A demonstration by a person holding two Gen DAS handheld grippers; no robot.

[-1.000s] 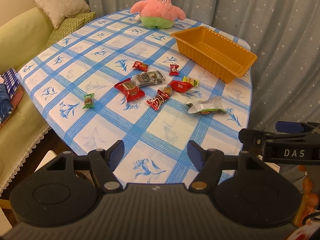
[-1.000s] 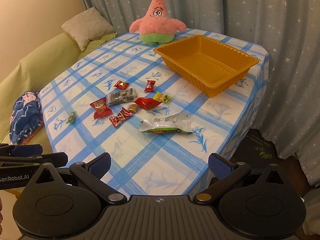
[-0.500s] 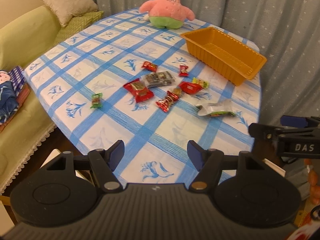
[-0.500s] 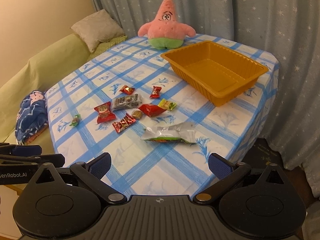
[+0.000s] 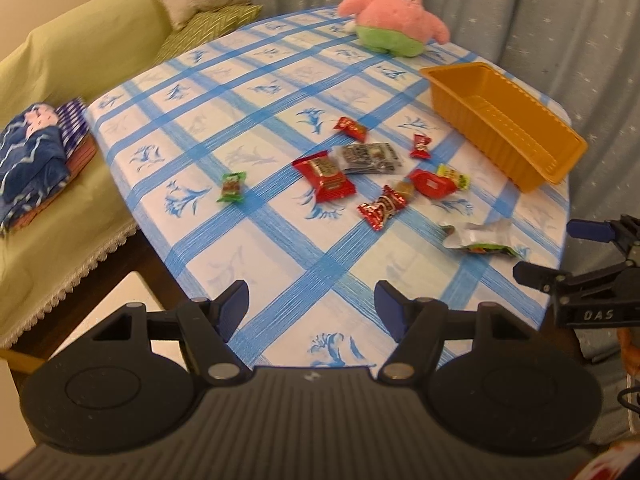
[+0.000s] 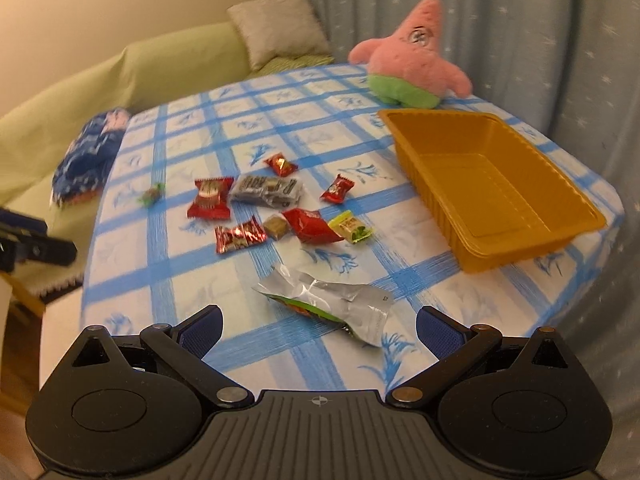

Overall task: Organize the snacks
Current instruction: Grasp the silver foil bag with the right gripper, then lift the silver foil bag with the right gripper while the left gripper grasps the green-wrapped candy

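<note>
- Blue-checked tablecloth (image 6: 256, 360) covers the table; star-print curtains (image 6: 540, 20) hang behind, a green sofa (image 5: 60, 60) stands beside.
- Wrapped snacks (image 6: 276, 208) lie scattered mid-table, near the empty orange tray (image 6: 520, 248).
- Left gripper (image 5: 312, 304) and right gripper (image 6: 318, 330) both gape wide, holding nothing.

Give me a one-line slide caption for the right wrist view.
Open right gripper above the silver pouch; wrapped snacks scattered beside the empty orange tray.

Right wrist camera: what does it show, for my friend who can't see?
The open right gripper hangs over a silver snack pouch on a blue-checked tablecloth. Beyond lie small wrapped candies, an empty orange tray and a pink starfish plush.
</note>
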